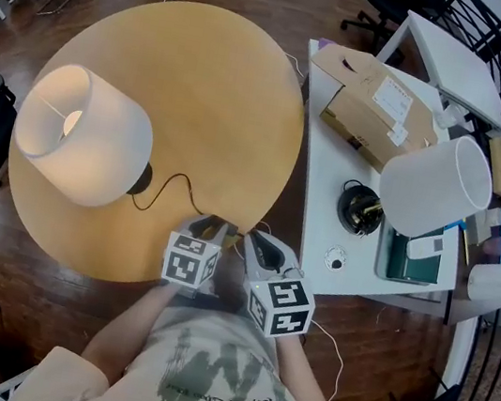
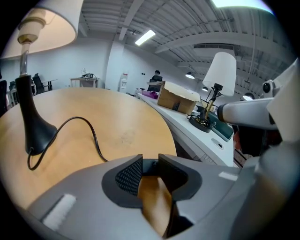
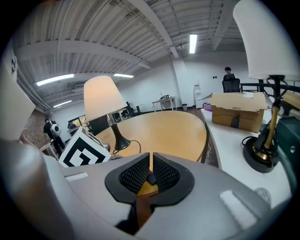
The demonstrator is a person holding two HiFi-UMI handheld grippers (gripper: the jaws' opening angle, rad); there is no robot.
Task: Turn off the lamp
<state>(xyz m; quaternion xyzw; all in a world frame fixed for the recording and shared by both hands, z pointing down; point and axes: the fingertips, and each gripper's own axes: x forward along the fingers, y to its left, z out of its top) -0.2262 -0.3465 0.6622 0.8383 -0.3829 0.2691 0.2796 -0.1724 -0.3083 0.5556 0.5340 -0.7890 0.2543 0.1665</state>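
The lamp [image 1: 81, 133] stands lit at the left of the round wooden table [image 1: 207, 64], white shade glowing, on a black base [image 1: 142, 179]. Its black cord [image 1: 173, 182] snakes across the wood toward the table's front edge, where both grippers hover side by side. My left gripper [image 1: 212, 228] is open; in the left gripper view only bare wood shows between its pads [image 2: 129, 176], with the cord [image 2: 93, 136] lying ahead. My right gripper [image 1: 256, 241] has its jaws closed to a thin slit [image 3: 151, 171]. A small dark piece shows in that slit; what it is I cannot tell.
A white desk [image 1: 319, 216] adjoins the table on the right. It carries a cardboard box [image 1: 372, 101], a second unlit lamp [image 1: 435, 186] on a black base [image 1: 360, 208] and a green tray [image 1: 412, 260]. A black railing [image 1: 490, 359] runs further right, and wooden floor surrounds the table.
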